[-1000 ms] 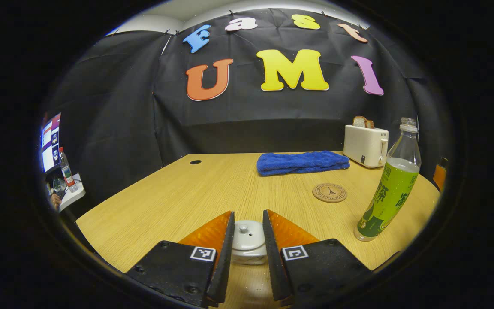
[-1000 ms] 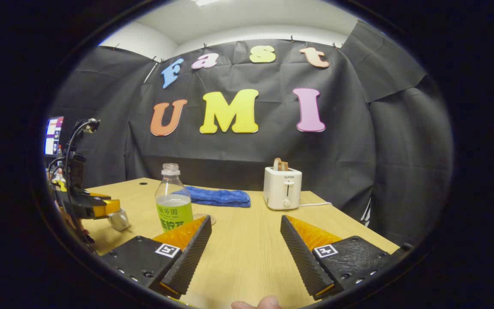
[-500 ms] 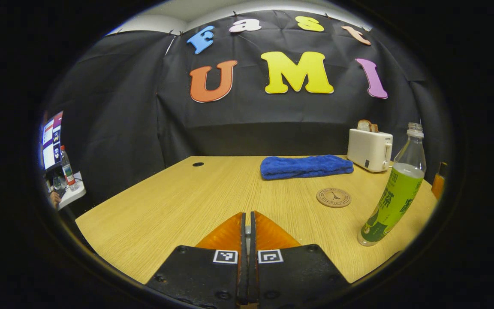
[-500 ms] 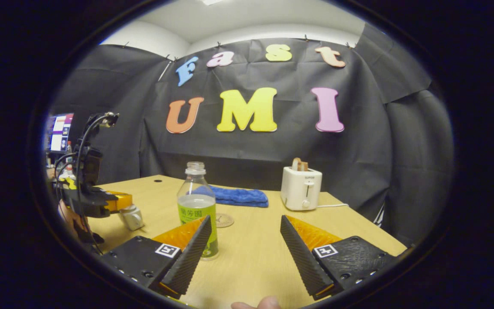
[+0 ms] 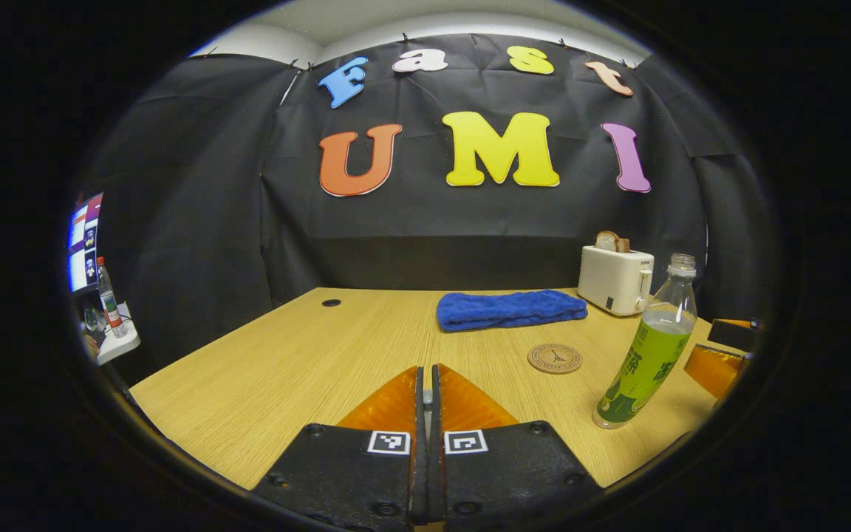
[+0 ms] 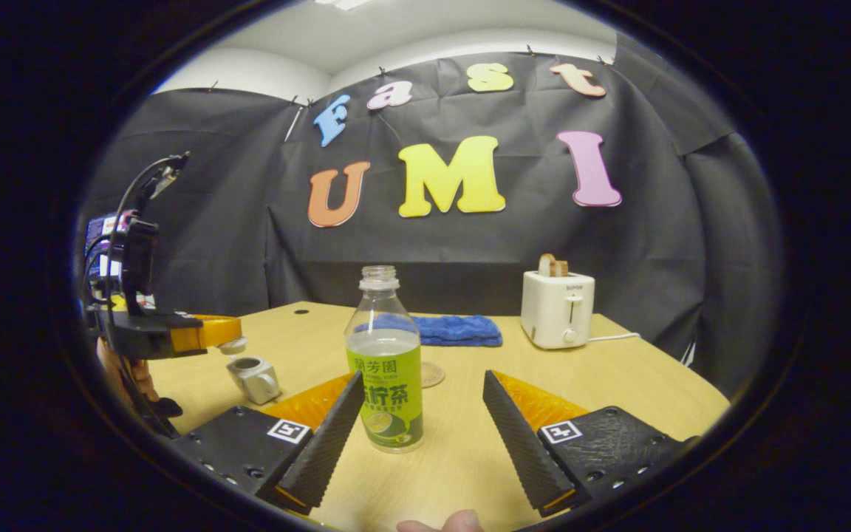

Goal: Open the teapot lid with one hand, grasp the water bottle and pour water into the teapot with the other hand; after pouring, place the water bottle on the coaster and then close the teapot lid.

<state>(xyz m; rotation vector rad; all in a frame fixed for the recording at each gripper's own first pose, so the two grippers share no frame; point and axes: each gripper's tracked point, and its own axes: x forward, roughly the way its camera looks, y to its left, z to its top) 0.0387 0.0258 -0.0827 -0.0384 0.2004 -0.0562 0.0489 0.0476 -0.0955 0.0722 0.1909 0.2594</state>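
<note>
Has closed the left gripper (image 6: 227, 336) on the small white knobbed lid (image 6: 232, 343) and lifted it off since a second ago: jaws pressed together then as now, with just a sliver of the knob showing between them in the left gripper view. Holds that lid just above and slightly left of the small pale squat teapot (image 6: 252, 378), leaving the mouth uncovered on the table. Has meanwhile swung the right gripper (image 6: 422, 378) round to face the clear plastic bottle with the green label and no cap (image 6: 388, 369), jaws spread wide to either side of it and apparently not yet touching. Means step one looks done and the grasp comes next, judging by how things lie. Needs an upright grip, given the open neck and the liquid inside. Across the room and surface, left to right in the left gripper view: a lit monitor (image 5: 77, 240) beyond the booth, a light wood-grain table (image 5: 285, 369), a folded blue towel (image 5: 510, 309), a round brown coaster (image 5: 555, 358) bare and near the bottle, a white toaster (image 5: 614, 279) with bread in its slots.
</note>
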